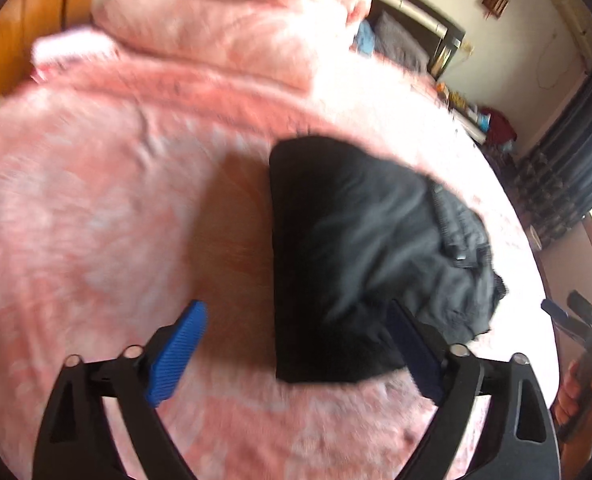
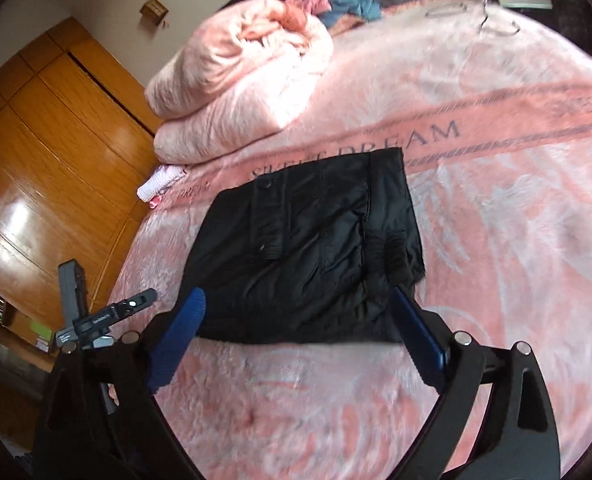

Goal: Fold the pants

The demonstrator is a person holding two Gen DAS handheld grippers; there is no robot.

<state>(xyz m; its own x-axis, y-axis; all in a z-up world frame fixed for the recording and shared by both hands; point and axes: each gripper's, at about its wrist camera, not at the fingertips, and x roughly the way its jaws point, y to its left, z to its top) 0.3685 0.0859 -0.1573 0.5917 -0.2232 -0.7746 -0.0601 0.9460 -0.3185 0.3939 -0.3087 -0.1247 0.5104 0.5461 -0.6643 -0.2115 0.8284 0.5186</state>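
The black pants (image 2: 308, 256) lie folded into a compact, roughly rectangular bundle, flat on the pink blanket (image 2: 496, 220), just ahead of the right gripper's (image 2: 300, 312) wide-spread fingertips and untouched by them. A gathered elastic waistband edge shows at the bundle's right side.

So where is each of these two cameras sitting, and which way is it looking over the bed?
Left wrist view: sits on the left gripper, looking down past its open blue fingers at the folded black pants on the pink blanket; the person's hand shows at the right edge.
Right wrist view: sits on the right gripper, also open, facing the pants and the wooden wardrobe; the left gripper shows at left.
Shared: pants, blanket, the pink quilt.
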